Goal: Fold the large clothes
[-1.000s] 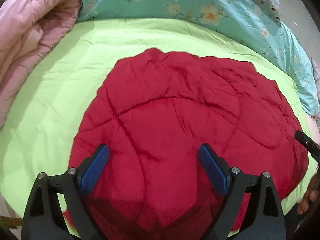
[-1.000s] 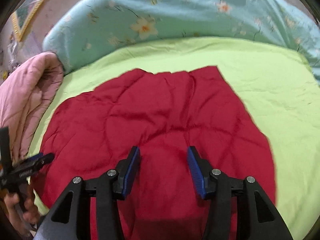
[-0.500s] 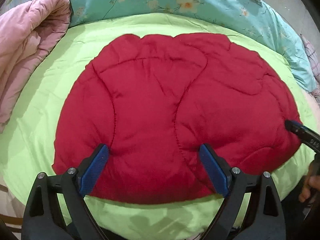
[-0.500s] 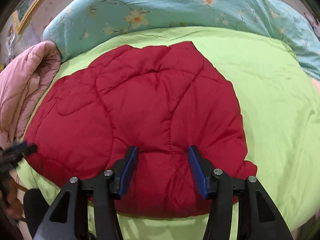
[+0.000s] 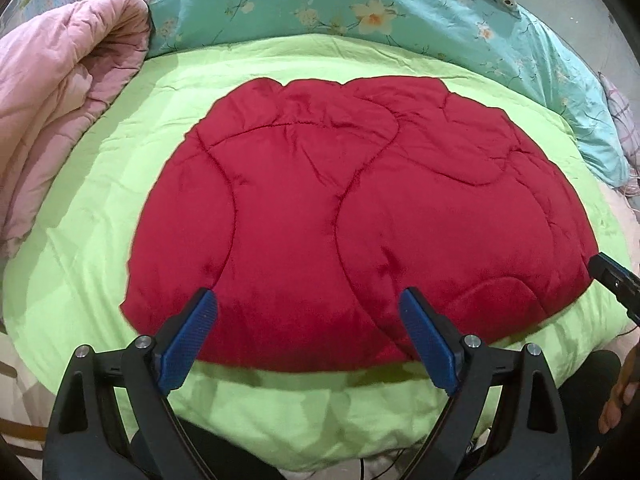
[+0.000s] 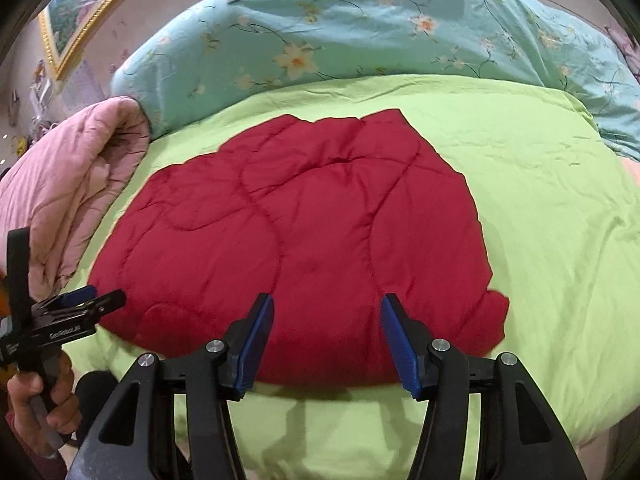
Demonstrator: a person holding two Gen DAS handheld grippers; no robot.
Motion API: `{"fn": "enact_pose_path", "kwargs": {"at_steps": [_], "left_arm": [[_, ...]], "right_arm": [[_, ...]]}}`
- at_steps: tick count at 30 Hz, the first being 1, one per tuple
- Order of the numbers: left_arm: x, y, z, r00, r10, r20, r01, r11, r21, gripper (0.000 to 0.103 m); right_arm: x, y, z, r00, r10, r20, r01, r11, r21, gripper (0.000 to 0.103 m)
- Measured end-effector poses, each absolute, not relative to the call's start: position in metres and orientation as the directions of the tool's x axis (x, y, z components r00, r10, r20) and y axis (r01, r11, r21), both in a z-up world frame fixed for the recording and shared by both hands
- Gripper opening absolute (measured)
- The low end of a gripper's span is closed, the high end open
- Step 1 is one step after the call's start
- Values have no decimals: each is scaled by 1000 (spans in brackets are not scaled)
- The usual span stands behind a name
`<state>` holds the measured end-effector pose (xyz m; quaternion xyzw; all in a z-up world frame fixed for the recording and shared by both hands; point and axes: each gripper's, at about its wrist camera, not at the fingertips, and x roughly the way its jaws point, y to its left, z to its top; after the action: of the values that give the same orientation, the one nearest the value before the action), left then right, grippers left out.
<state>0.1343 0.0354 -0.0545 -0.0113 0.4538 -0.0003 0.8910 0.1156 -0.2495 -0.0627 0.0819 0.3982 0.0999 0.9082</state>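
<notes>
Both grippers have drawn back off the quilt (image 5: 352,216), which now lies flat beyond their tips on the green sheet (image 5: 92,208). The left gripper (image 5: 308,336) and right gripper (image 6: 326,340) hang spread, pinching nothing. The quilt is red, puffy, stitched in curved seams.

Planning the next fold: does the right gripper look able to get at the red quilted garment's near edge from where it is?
Probably yes. The right gripper hangs open just above the near edge of the red quilted garment, which lies flat on the green bedspread, with nothing between them.
</notes>
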Motion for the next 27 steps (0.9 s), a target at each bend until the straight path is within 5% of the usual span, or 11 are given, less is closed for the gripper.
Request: {"fn": "enact_pose_path", "kwargs": {"at_steps": [27], "left_arm": [[43, 27, -64, 541, 72, -838, -21, 997, 72, 94]], "right_arm": [[21, -206, -99, 534, 298, -791, -223, 952, 208, 74]]}}
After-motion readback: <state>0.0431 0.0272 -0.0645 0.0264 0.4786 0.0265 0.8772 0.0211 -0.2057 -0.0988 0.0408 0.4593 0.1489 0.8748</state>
